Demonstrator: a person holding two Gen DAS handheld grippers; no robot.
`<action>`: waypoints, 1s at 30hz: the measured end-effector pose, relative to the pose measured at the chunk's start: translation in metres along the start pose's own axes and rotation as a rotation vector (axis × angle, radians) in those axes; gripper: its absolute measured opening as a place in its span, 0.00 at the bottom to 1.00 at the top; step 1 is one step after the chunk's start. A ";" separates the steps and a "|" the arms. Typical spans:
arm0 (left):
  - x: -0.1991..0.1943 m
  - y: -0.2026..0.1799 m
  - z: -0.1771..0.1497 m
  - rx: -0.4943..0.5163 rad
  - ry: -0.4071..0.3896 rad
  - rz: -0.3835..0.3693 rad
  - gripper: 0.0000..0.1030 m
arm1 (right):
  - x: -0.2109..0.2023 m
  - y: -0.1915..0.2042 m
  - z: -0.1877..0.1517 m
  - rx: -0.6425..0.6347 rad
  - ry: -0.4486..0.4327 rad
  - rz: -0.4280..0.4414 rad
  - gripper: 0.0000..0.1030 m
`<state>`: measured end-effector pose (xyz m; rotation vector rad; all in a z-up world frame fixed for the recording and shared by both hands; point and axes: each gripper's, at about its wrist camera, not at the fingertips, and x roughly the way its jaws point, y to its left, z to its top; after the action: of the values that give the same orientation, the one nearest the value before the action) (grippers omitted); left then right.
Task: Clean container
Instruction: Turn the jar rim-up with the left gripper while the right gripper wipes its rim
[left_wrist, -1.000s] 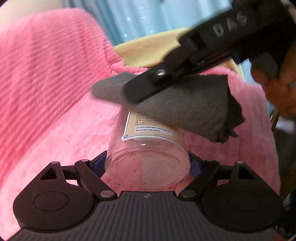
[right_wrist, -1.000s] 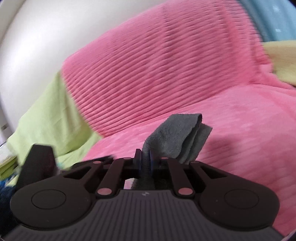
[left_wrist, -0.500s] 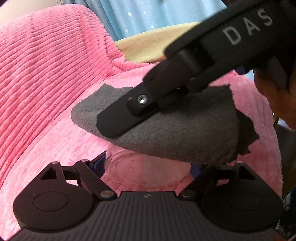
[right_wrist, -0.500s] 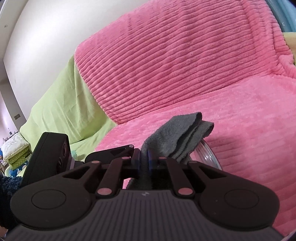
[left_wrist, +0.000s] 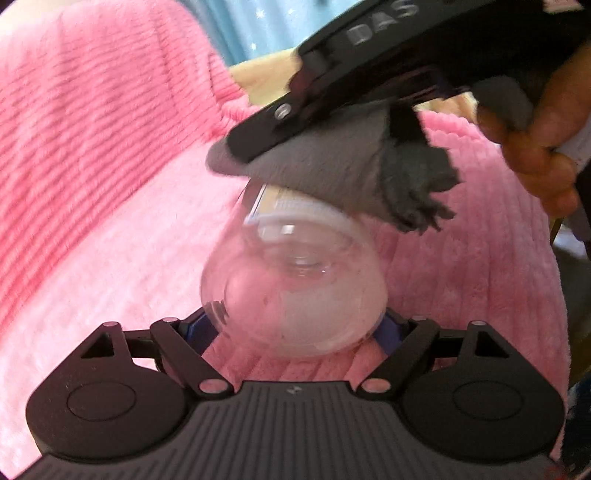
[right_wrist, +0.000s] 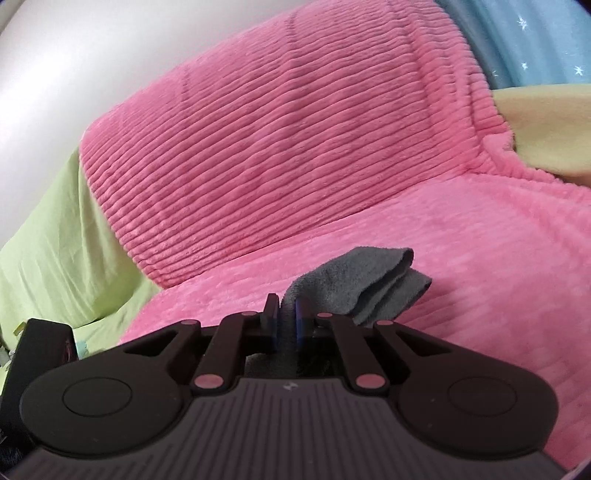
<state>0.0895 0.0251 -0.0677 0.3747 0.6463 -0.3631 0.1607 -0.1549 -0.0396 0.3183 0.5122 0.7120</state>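
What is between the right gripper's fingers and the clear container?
In the left wrist view, the grey cloth, clamped in the right gripper, lies between them, against the container.

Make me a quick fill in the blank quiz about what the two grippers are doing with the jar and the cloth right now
1. The left gripper is shut on a clear plastic ____.
2. The right gripper is shut on a folded cloth whose colour is ____.
3. In the left wrist view the cloth lies against the jar's ____ end.
4. The ribbed blanket behind is ____.

Missing words: jar; grey; far; pink
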 end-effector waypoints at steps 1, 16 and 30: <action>0.000 0.001 0.000 -0.002 -0.005 -0.001 0.80 | 0.000 -0.001 0.000 0.015 -0.005 -0.001 0.05; -0.035 0.027 0.013 -0.069 -0.100 -0.061 0.79 | -0.006 -0.063 -0.007 0.477 0.045 0.014 0.08; -0.015 0.012 0.012 -0.054 -0.107 0.040 0.87 | -0.037 -0.016 0.023 0.094 0.006 0.159 0.08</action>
<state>0.0896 0.0335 -0.0468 0.3135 0.5419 -0.3247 0.1578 -0.1945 -0.0151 0.4484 0.5311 0.8442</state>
